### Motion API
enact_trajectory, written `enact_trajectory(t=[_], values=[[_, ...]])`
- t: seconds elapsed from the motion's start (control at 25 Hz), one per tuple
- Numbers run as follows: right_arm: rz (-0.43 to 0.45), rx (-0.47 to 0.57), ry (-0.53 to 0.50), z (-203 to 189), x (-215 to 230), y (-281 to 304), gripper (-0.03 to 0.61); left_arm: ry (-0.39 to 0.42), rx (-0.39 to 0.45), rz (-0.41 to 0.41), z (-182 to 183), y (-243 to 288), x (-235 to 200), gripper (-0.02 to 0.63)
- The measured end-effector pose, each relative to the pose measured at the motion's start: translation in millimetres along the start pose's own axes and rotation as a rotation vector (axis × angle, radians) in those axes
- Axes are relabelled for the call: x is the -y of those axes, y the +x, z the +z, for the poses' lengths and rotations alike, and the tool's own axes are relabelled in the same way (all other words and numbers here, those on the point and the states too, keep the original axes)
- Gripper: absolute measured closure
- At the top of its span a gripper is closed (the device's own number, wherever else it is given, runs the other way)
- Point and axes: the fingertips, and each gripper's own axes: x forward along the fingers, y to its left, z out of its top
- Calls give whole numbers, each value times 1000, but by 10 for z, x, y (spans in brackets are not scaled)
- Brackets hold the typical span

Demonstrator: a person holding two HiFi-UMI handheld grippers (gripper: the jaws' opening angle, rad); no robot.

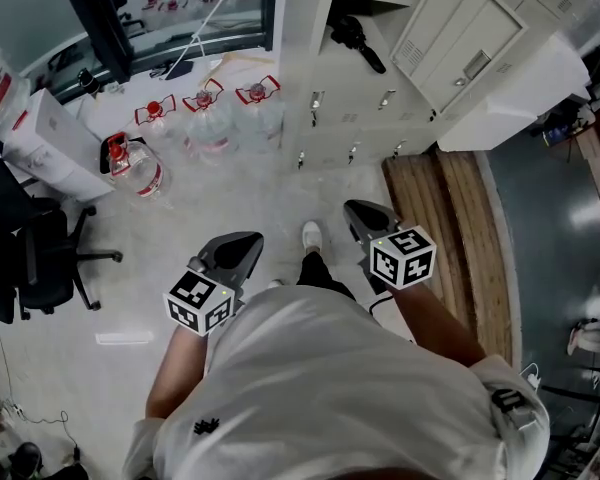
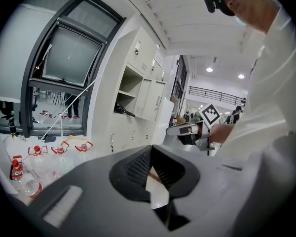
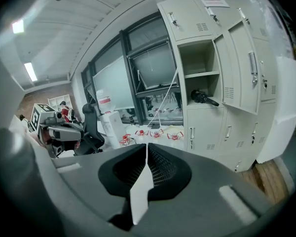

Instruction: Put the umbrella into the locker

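A black folded umbrella (image 1: 358, 40) lies on the shelf of an open compartment in the white locker (image 1: 325, 68), whose door (image 1: 460, 43) hangs open to the right. The right gripper view shows that umbrella (image 3: 203, 98) ahead, beside the open door (image 3: 242, 68); the left gripper view has the umbrella (image 2: 123, 110) further off. My left gripper (image 1: 250, 240) and right gripper (image 1: 355, 208) hover low over the floor, well short of the locker. Both are shut with nothing between the jaws, as seen at the left gripper (image 2: 150, 148) and the right gripper (image 3: 147, 146).
Large water bottles (image 1: 205, 118) with red handles stand on the floor left of the locker. A black office chair (image 1: 30, 258) and a white box (image 1: 50, 138) are at the far left. Wooden boards (image 1: 450, 218) lie to the right. The person's shoe (image 1: 311, 235) is between the grippers.
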Motion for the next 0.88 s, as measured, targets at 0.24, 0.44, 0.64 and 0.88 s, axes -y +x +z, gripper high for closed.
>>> enact_trajectory(t=[0.24,0.44,0.64,0.88], values=[[0,2,-7,33,14,10,565,5,3,1,41,14,-20,557],[11,-3,-9,52,5,40,566,3,7,0,67,48,-42,557],[17,-5,-18,90,7,45,572,2,14,-5,99,90,-46,557],[21,-5,-26,112,-10,41,572,11,18,-16,124,113,-24,557]])
